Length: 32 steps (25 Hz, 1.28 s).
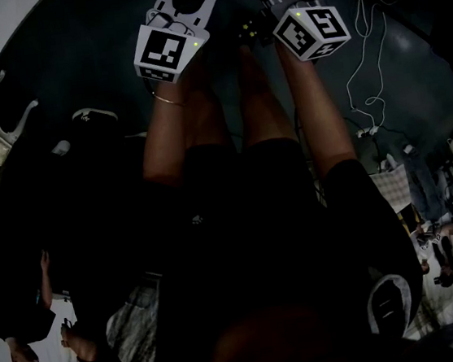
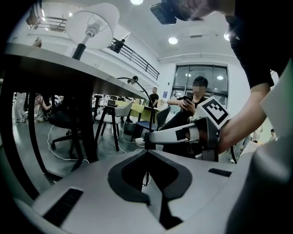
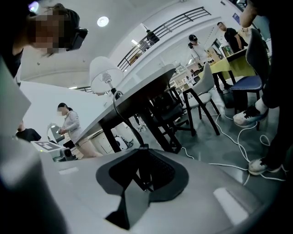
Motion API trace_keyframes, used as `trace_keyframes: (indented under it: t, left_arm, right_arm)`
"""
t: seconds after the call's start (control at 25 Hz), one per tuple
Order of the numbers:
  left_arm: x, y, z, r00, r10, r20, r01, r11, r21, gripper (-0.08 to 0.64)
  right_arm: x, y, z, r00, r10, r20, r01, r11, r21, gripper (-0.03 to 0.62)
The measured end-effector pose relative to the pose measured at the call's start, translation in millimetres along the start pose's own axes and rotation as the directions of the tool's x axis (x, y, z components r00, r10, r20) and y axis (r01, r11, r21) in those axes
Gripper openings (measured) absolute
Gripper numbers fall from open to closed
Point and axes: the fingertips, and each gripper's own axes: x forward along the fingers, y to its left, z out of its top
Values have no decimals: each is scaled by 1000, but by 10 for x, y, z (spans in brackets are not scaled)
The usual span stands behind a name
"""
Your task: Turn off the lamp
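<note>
My right gripper view shows the lamp (image 3: 104,74) best. Its white shade stands on the far edge of the dark table (image 3: 137,89), and its black cord (image 3: 126,123) drops from the base straight down to the right gripper (image 3: 142,147). That claw is narrowed onto the cord, with a small black piece at the tips and more cord showing in the hollow behind them.

The left gripper view looks up at the lamp from under the table edge, and the run of cord is lost there. It does show the two claws meeting: the right gripper's tip sits just above the left gripper (image 2: 147,153). The left tips are drawn together. A thin line of cord shows in the hollow behind them, but I cannot tell whether it is pinched.

The head view shows neither lamp nor table. I only see both marker cubes (image 1: 165,51) side by side over dark floor, with loose cables (image 1: 366,52) to the right.
</note>
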Motion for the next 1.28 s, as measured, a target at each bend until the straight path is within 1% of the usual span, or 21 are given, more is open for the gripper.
trace_keyframes:
  t: [0.32,0.56,0.88,1.04,1.16,1.28]
  left_arm:
    - [-70,173,5,999,51,8,-51,998,-29,6]
    - [-145,281,-4,995,99,14,-98,994,-55,6]
    - [-138,270,18,995,96,19,-95,994,-56,6]
    - [-131,253,39,996,90,23,-89,995,-52,6]
    - [-127,271,44,996,91,24,-89,995,-52,6]
    - [-133,286,54,995,96,26,-95,994,-55,6]
  right_arm:
    - [-28,-104,-147,1000,-24,-20,24,1000,-3,61]
    - [-28,-132,-172,999,-26,-21,26,1000,-5,63]
    - [-28,-154,-201,999,-37,-28,37,999,9,63]
    - [-47,-127,-158,999,-31,-10,31,999,14,60]
    - [-36,-112,-109,1000,-25,5,25,1000,8,35]
    - [-31,-98,-101,1000,-17,7,17,1000,14,25]
